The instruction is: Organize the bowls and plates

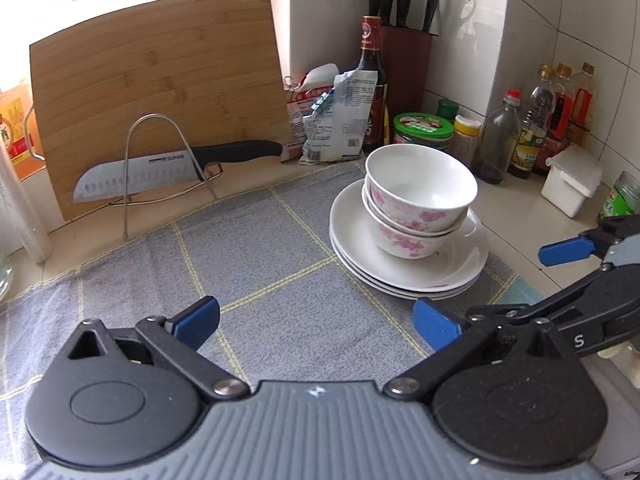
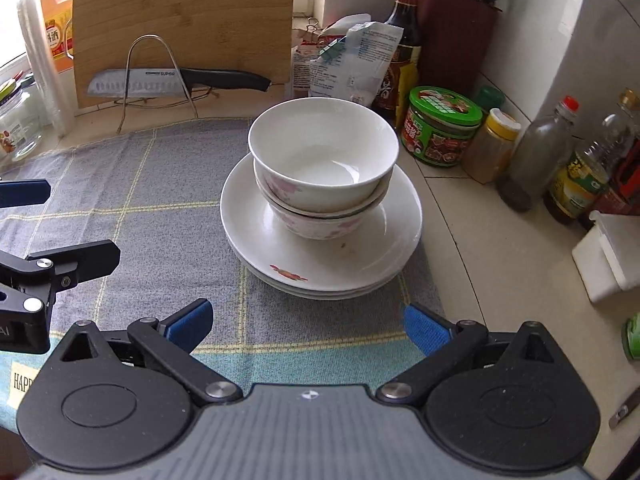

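Two white bowls with pink flowers (image 1: 416, 200) (image 2: 324, 168) sit nested on a stack of white plates (image 1: 360, 248) (image 2: 256, 232), which rests on a grey checked cloth (image 1: 240, 264) (image 2: 140, 184). My left gripper (image 1: 316, 324) is open and empty, low over the cloth, in front and left of the stack. My right gripper (image 2: 306, 326) is open and empty, just in front of the stack. The right gripper's blue fingers (image 1: 564, 250) show at the right edge of the left wrist view.
A bamboo cutting board (image 1: 160, 92) and a knife (image 1: 132, 184) in a wire rack (image 1: 160, 152) stand at the back left. Sauce bottles (image 1: 372, 80), a knife block (image 1: 408, 60), jars (image 2: 440, 128), packets and a white box (image 1: 572, 184) line the tiled corner at the right.
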